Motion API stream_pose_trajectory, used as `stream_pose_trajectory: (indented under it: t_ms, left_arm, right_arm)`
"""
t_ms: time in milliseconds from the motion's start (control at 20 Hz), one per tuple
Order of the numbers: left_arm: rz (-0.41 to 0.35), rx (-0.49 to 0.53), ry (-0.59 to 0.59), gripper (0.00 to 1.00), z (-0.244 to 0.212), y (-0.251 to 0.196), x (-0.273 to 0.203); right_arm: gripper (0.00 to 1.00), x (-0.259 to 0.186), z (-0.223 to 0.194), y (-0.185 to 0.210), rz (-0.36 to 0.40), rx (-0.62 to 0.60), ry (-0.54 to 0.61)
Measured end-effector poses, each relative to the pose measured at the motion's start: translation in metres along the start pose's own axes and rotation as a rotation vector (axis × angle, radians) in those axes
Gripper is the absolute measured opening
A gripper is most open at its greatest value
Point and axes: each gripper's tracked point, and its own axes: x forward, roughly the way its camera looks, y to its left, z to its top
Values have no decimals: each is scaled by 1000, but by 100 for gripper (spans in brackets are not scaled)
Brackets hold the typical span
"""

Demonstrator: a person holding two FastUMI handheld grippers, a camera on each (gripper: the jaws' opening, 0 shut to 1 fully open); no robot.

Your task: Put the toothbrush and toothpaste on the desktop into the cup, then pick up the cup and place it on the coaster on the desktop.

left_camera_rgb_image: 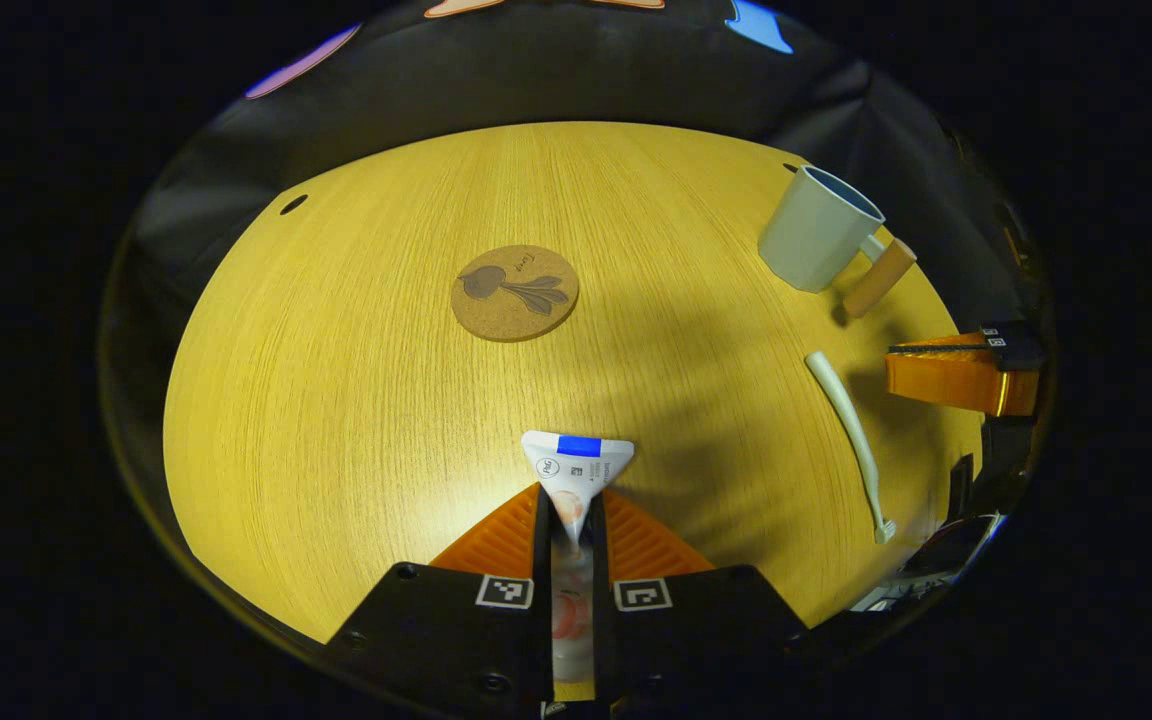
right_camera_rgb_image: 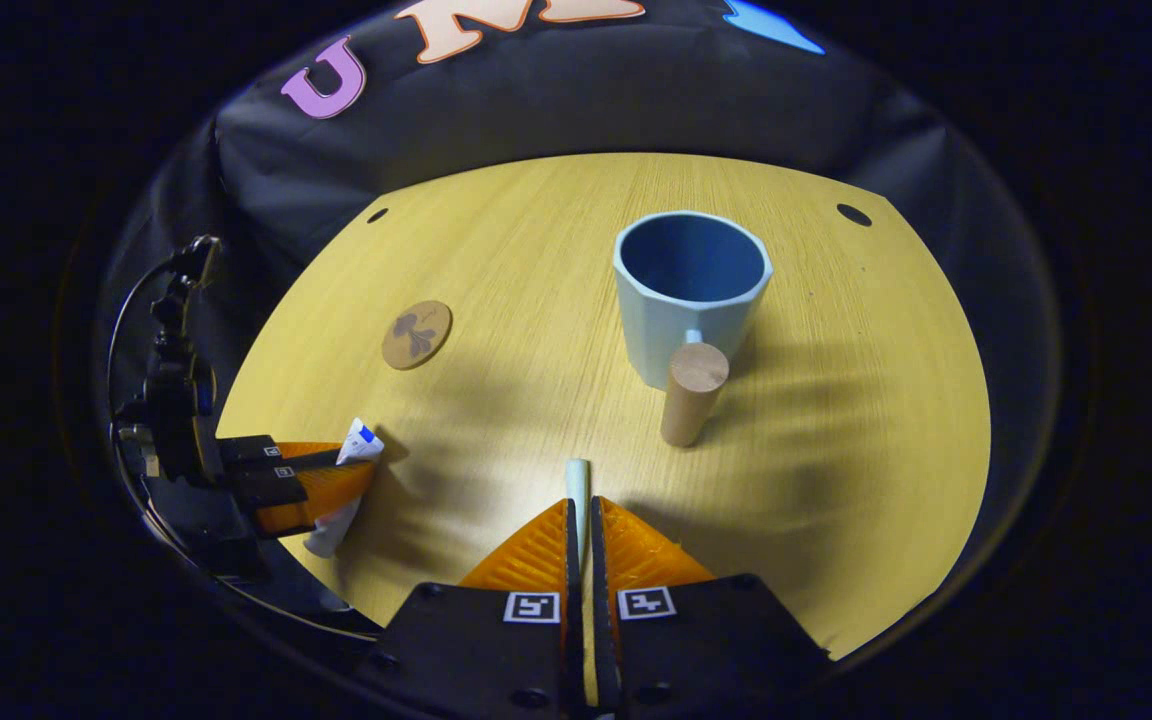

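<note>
Left gripper view: your left gripper [left_camera_rgb_image: 574,520] was clenched on the toothpaste [left_camera_rgb_image: 576,470], the tube pinched between both fingers with its flat crimped end sticking forward past the tips. It was held low over the desktop [left_camera_rgb_image: 336,400]; whether the tube was clear of the wood I cannot tell. The coaster [left_camera_rgb_image: 515,292] lay bare ahead, near the middle of the desktop. The cup [left_camera_rgb_image: 820,228] stood upright at the far right, well apart from the coaster, its wooden handle [left_camera_rgb_image: 878,277] turned toward the right gripper [left_camera_rgb_image: 946,375]. The toothbrush [left_camera_rgb_image: 851,440] showed lying just in front of that gripper.

Right gripper view: your right gripper [right_camera_rgb_image: 581,530] was closed on the toothbrush [right_camera_rgb_image: 577,490], the shaft running out between the fingers, its pale end pointing at the cup [right_camera_rgb_image: 691,290]. The cup stood empty and open directly ahead, handle [right_camera_rgb_image: 692,392] toward you. The left gripper [right_camera_rgb_image: 321,480] sat low at the left edge with the toothpaste [right_camera_rgb_image: 351,470] in its grip.

Judgement: both items were grasped, neither was in the cup; the loading step was in hand. The next move would call for lifting each item, tipping it end-down and aligning it over the rim before release. Both grippers were held low and nearly level with the desktop, pointed forward.
</note>
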Motion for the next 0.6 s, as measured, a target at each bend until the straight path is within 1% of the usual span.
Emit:
stream_pose_trajectory:
  t_ms: [50,200,300,400,450,550,600]
  left_arm:
    - [1,0,0,15,0,0,-2]
    - [3,0,3,14,0,2,-4]
    - [2,2,6,15,0,1,-4]
    - [2,1,7,15,1,2,-5]
    - [2,1,6,15,1,2,-4]
    - [1,1,5,15,1,2,-5]
    - [0,1,6,15,1,2,-5]
  right_arm:
    - [7,0,-3,0,-3,-3,12]
    - [7,2,-1,-2,-28,-26,-3]
    - [7,4,-3,4,-20,-22,12]
    - [32,8,-7,2,-37,-43,29]
    - [48,8,-8,2,-48,-57,37]
    - [39,13,-11,2,-60,-75,51]
    - [48,15,-13,2,-66,-82,58]
